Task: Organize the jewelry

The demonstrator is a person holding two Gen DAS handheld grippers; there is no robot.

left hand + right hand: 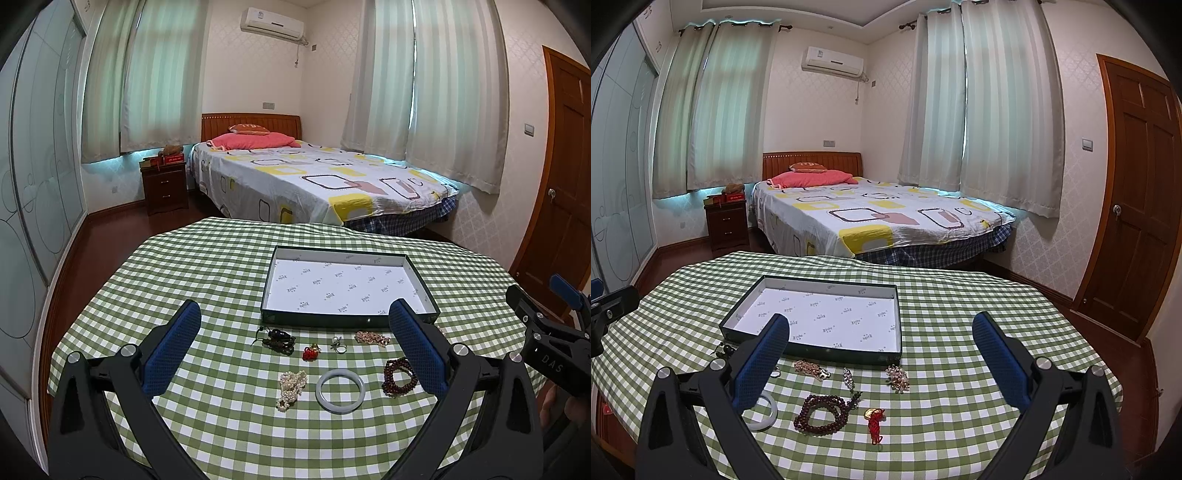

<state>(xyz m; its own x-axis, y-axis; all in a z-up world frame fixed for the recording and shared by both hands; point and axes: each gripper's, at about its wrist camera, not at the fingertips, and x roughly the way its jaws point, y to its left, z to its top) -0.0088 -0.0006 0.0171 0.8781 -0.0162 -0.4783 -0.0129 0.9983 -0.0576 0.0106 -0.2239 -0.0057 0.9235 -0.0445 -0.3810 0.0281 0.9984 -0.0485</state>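
Note:
A shallow dark box (421, 275) with white lining sits on the green checked table, also in the right wrist view (899, 321). Before it lie jewelry pieces: a pearl strand (291, 387), a pale jade bangle (340, 390), a dark red bead bracelet (397, 376) (822, 413), a dark pendant (277, 339), a small red charm (311, 352), a ring (339, 345), a pinkish chain (371, 338) (812, 369), a red tassel charm (874, 421) and a crystal cluster (897, 377). My left gripper (295, 332) is open and empty above them. My right gripper (881, 341) is open and empty.
The right gripper's body shows at the right edge of the left wrist view (546, 339). Beyond the table stand a bed (314, 177), a nightstand (164, 186), a wardrobe at left and a wooden door (1137, 192) at right.

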